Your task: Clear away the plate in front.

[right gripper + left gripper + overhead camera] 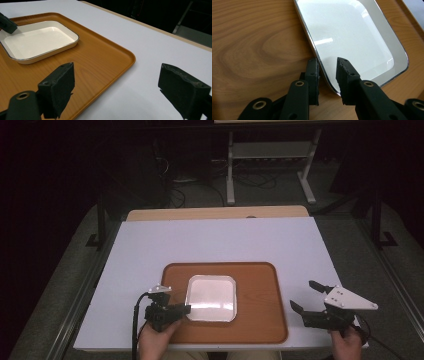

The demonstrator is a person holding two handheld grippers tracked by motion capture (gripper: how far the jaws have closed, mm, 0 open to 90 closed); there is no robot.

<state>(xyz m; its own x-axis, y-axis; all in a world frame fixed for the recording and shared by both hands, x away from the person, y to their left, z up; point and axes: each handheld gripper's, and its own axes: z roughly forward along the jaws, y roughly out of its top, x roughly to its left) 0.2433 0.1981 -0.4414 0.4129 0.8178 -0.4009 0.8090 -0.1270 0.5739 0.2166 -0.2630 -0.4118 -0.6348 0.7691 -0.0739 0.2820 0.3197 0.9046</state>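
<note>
A white square dish point(211, 297) with a thin dark rim lies in the middle of a wooden tray point(260, 295). My left gripper point(187, 309) is at the dish's left edge. In the left gripper view the dish point(352, 37) runs between the narrowly parted jaws of that gripper point(328, 62): one jaw stands outside over the tray point(249, 45), the other over the dish's inside, with gaps visible. My right gripper point(303, 294) hovers wide open over the white table, right of the tray. Its view shows that gripper point(120, 72), the tray corner point(100, 60) and the dish point(37, 41).
The white tabletop point(225, 240) spreads behind and beside the tray, with a light wooden strip point(215, 213) along its far edge. A white metal frame point(270, 165) stands on the dark floor beyond. The tip of my left gripper point(7, 23) shows in the right gripper view.
</note>
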